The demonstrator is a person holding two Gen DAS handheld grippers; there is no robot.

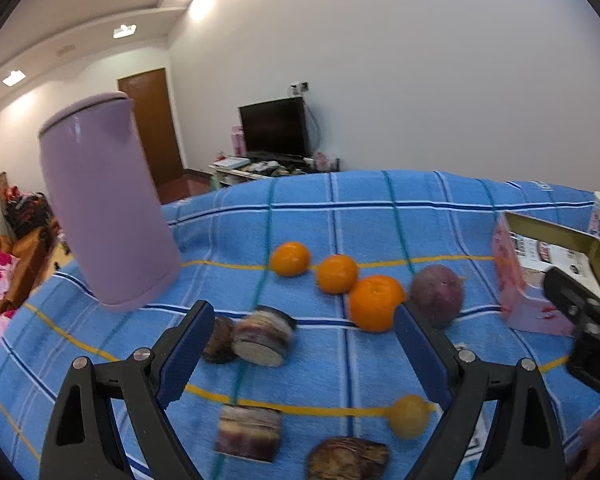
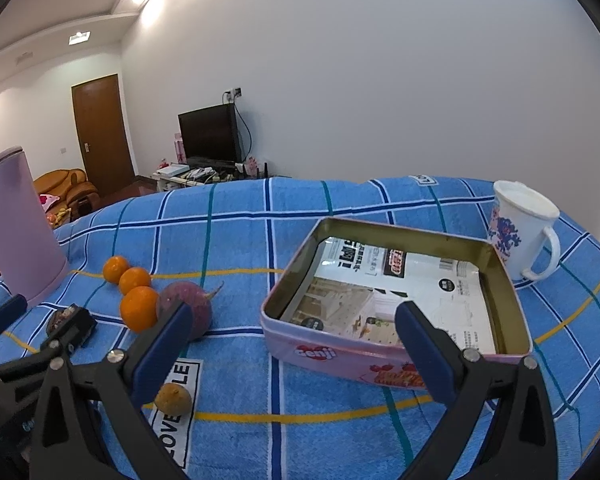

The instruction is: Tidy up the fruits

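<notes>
So far nothing is sorted: my left claw [image 1: 304,344] and right claw [image 2: 294,340] both gape, holding nothing. Three oranges [image 2: 139,307], a purple fruit [image 2: 192,308] and a small yellow fruit [image 2: 173,399] lie on the blue cloth [image 2: 236,240]; the tin [image 2: 340,354] holds no fruit.

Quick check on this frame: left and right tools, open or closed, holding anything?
Left tool: open, holding nothing, above the fruit on the blue cloth.
Right tool: open, holding nothing, facing the pink tin.
</notes>
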